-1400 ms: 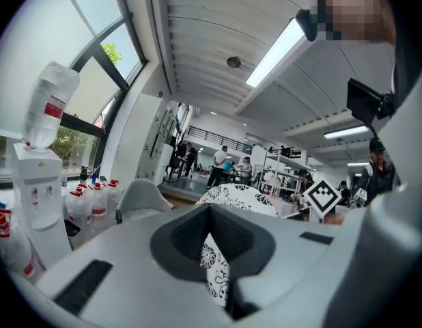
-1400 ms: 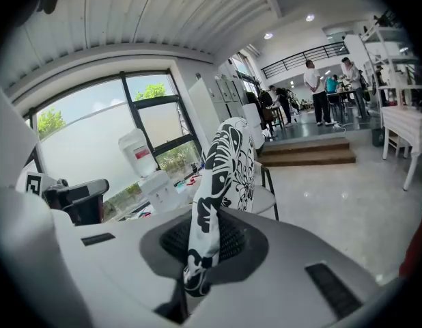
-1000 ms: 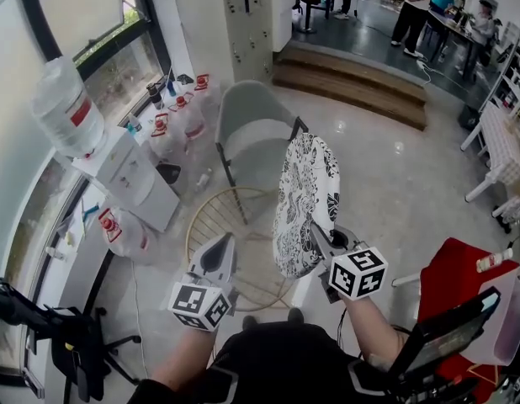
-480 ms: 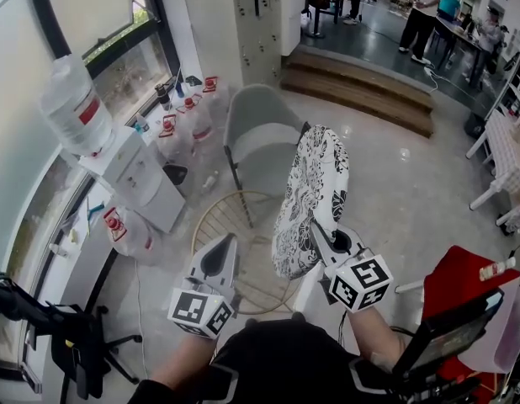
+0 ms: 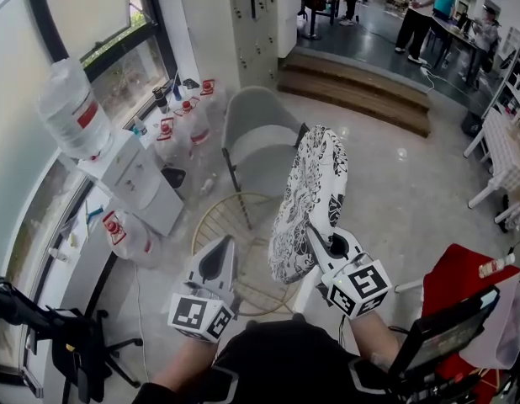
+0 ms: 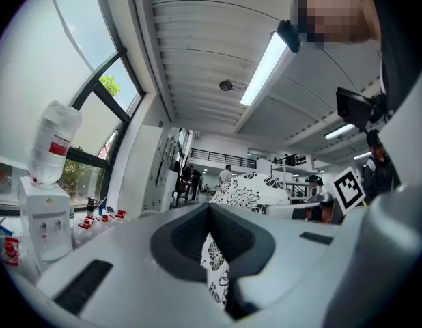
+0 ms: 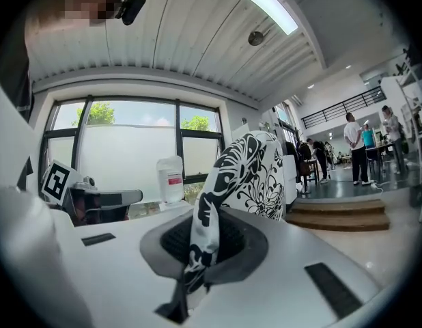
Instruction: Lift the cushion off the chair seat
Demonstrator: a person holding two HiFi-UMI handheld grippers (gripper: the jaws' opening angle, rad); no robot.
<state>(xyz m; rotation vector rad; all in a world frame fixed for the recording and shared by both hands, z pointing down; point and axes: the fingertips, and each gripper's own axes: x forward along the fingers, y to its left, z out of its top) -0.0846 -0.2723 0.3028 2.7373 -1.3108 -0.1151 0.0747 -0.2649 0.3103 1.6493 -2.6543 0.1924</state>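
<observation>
A black-and-white flowered cushion hangs upright in the air above a round wire-framed chair seat. My right gripper is shut on the cushion's lower edge; in the right gripper view the fabric rises out of the pinched jaws. My left gripper floats to the cushion's left, apart from it and holding nothing. Its jaws stand a narrow slit apart, and the cushion shows beyond and through that slit.
A grey shell chair stands behind the round seat. A water dispenser with its bottle and several jugs line the window at left. Wooden steps and people are at the back; a red seat is at right.
My right gripper has raised the cushion a little and rolled slightly, keeping its hold. The left gripper has risen a bit beside it, still empty.
</observation>
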